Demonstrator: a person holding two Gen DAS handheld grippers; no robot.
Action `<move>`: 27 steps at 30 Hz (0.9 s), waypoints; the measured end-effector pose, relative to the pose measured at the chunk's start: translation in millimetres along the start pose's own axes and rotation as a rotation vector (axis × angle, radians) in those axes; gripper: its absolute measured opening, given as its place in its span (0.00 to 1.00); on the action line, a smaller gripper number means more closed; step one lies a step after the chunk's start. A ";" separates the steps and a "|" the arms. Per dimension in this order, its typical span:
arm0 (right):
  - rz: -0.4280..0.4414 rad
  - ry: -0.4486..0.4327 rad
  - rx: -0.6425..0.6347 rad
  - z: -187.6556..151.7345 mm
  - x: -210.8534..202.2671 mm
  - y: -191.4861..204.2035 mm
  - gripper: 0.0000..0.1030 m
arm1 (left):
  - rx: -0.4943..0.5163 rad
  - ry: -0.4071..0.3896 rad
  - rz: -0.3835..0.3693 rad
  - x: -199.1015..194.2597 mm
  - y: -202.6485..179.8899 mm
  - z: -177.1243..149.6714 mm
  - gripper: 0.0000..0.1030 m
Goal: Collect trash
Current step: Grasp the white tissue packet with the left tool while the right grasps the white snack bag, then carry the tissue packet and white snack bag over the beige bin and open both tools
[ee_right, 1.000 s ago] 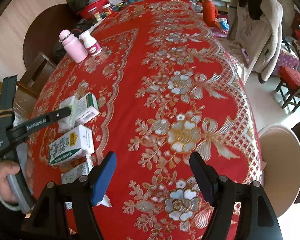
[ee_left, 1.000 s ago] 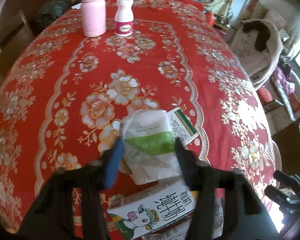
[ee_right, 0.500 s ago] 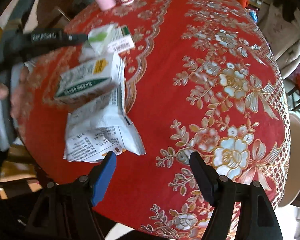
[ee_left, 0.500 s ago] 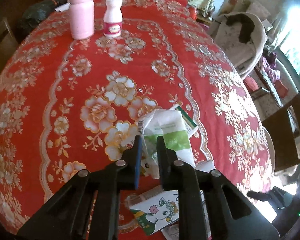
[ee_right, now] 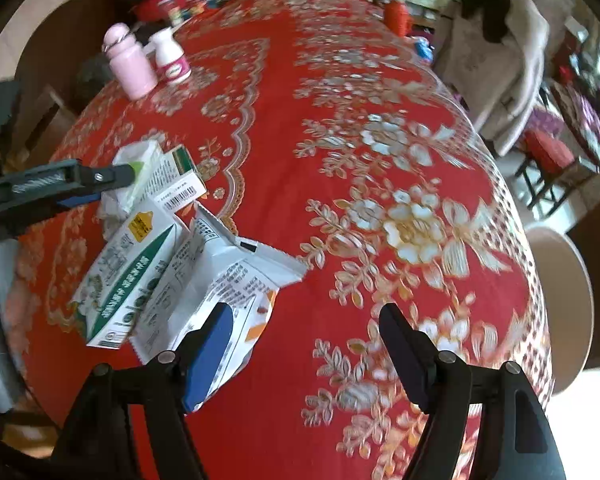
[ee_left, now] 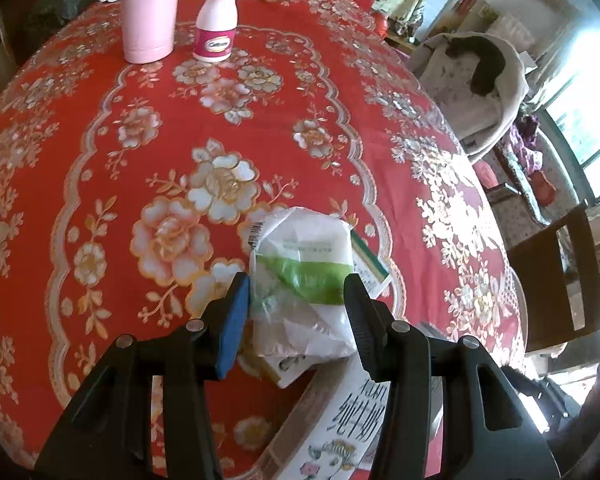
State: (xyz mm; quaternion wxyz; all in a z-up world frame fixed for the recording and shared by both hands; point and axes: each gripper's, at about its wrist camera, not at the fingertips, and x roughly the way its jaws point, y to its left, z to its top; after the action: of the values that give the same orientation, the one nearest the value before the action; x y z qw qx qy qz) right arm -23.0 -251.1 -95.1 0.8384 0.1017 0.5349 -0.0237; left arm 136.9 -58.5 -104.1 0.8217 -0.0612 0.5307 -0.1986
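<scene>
Straddling the crumpled white-and-green wrapper [ee_left: 306, 276], the left gripper [ee_left: 296, 312] is sitting with its fingers spread on either side, the blue pad just beside the wrapper's left edge and nothing pinched. The wrapper is lying at the near edge of the red floral tablecloth [ee_left: 100, 168], its long axis running near to far straight ahead between the fingers, at the far end of the trash heap with the milk carton [ee_right: 128, 276] and the white snack bag [ee_right: 228, 280]. The right gripper [ee_right: 304, 344] is hovering spread and empty with the bag by its left finger, so the left one looks better placed to close.
</scene>
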 end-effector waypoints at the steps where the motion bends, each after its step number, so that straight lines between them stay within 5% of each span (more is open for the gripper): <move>1: 0.045 0.003 0.041 -1.2 -2.3 -1.0 0.74 | 0.015 -0.001 0.009 1.7 -1.9 0.2 0.44; 8: 0.133 0.040 0.118 -8.8 18.5 25.4 0.80 | 0.056 -0.028 -0.001 -4.5 2.9 0.7 0.15; 14: 0.106 0.042 0.054 -6.2 38.4 49.3 0.80 | 0.060 -0.035 -0.003 -16.5 8.9 -2.1 0.10; 20: 0.143 -0.001 0.019 8.7 33.5 38.0 0.27 | 0.052 -0.046 -0.024 -29.6 6.8 -5.0 0.09; 27: 0.144 -0.023 -0.008 12.6 18.5 15.6 0.15 | 0.049 -0.065 -0.051 -44.3 -16.2 -8.5 0.09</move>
State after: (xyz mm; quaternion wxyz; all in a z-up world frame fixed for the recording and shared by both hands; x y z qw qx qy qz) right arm -1.5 -237.0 -104.3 0.8444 0.1362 0.5167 0.0378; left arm 109.1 -55.1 -65.2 0.8345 -0.0610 0.4969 -0.2304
